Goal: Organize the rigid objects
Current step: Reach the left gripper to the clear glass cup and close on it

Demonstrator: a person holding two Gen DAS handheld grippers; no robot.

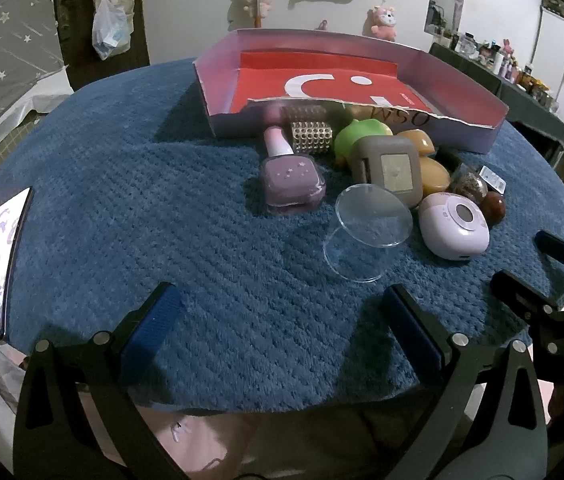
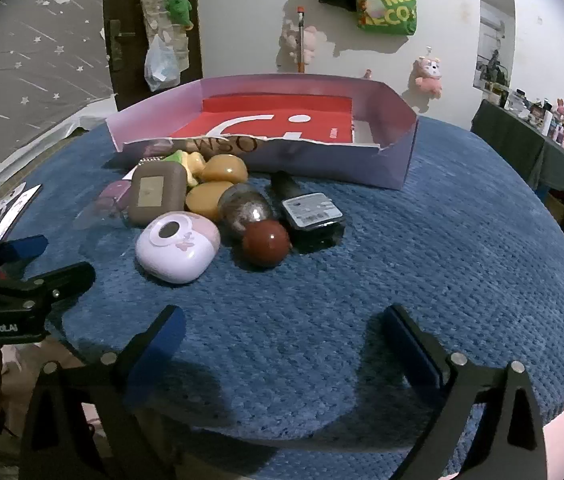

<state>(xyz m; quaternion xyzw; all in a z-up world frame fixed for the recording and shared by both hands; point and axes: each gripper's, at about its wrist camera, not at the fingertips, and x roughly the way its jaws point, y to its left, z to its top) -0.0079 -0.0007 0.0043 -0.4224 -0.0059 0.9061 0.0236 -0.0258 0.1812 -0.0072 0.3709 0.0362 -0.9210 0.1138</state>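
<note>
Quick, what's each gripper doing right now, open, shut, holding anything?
Left gripper: open, holding nothing, above the blue cloth.
Right gripper: open, holding nothing.

Bare blue mat (image 2: 361,280) nearside; cluttered objects (image 2: 210,208) block box (image 2: 393,160).

Left wrist view: looks forward and downward between the left gripper (image 1: 278,320) fingers, from the near edge of the blue mat (image 1: 162,208); the cluster of small objects sits ahead and to the right of the tongs, the shallow box (image 1: 361,32) beyond. Right wrist view: same tilt, between the right gripper (image 2: 282,340) fingers; the cluster lies ahead and left. Both views share the mat, box and cluster — each catches the other gripper at its edge.
</note>
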